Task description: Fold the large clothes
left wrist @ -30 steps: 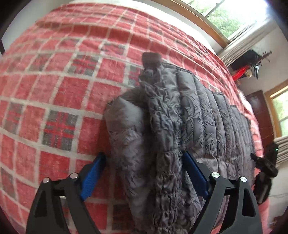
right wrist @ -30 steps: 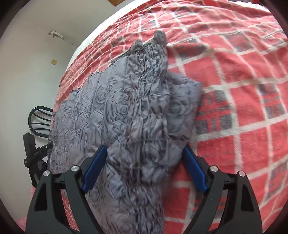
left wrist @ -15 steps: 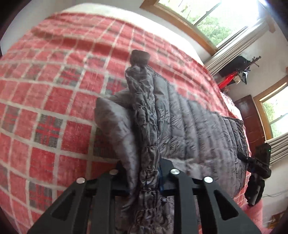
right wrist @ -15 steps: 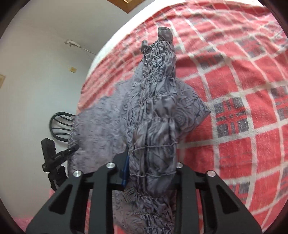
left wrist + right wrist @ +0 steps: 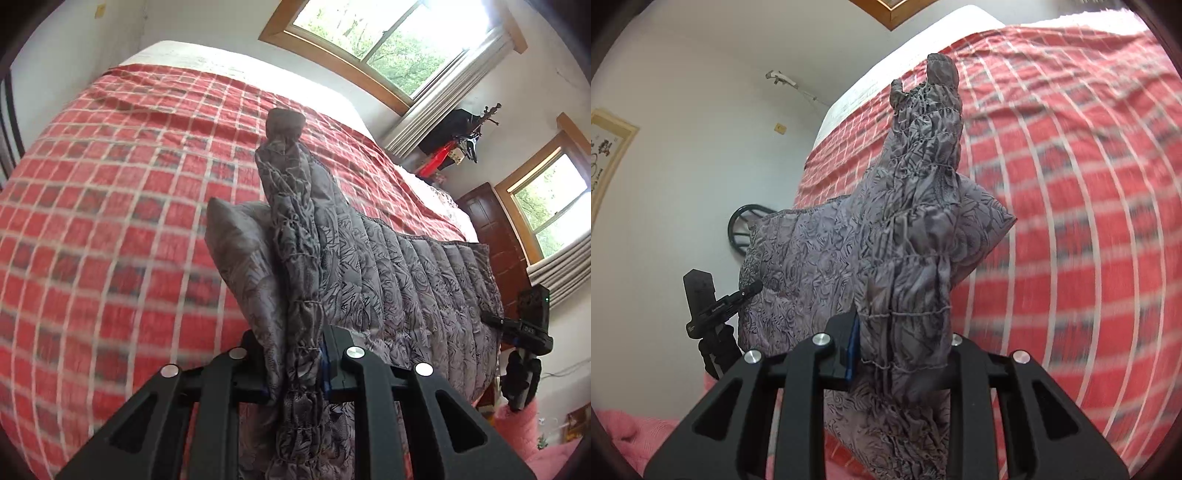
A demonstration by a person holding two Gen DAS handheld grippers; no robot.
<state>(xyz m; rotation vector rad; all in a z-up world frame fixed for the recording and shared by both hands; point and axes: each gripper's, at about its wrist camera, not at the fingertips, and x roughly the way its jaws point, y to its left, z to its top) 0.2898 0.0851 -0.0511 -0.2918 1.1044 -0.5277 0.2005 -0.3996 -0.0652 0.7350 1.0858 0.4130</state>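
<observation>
A grey quilted garment with a rose pattern (image 5: 399, 280) hangs raised above a bed with a red plaid cover (image 5: 110, 229). My left gripper (image 5: 295, 365) is shut on one gathered elastic edge of the garment, which stands up bunched between its jaws. My right gripper (image 5: 897, 354) is shut on the opposite gathered edge of the grey garment (image 5: 820, 258), with fabric spilling below its jaws. The cloth stretches between the two grippers. In each view the other gripper shows at the garment's far end: the right gripper (image 5: 528, 332) and the left gripper (image 5: 713, 314).
The bed's plaid cover (image 5: 1071, 221) fills the ground under the garment. Windows (image 5: 388, 40) with blinds line one wall, beside a dark wooden door (image 5: 495, 236). A dark round-backed chair (image 5: 742, 229) stands by the white wall. Pink fabric (image 5: 620, 432) lies low at the near edge.
Both grippers went from open around the gathered edges to shut on them, then lifted the garment off the bed. More of the room and less of the bedcover shows now.
</observation>
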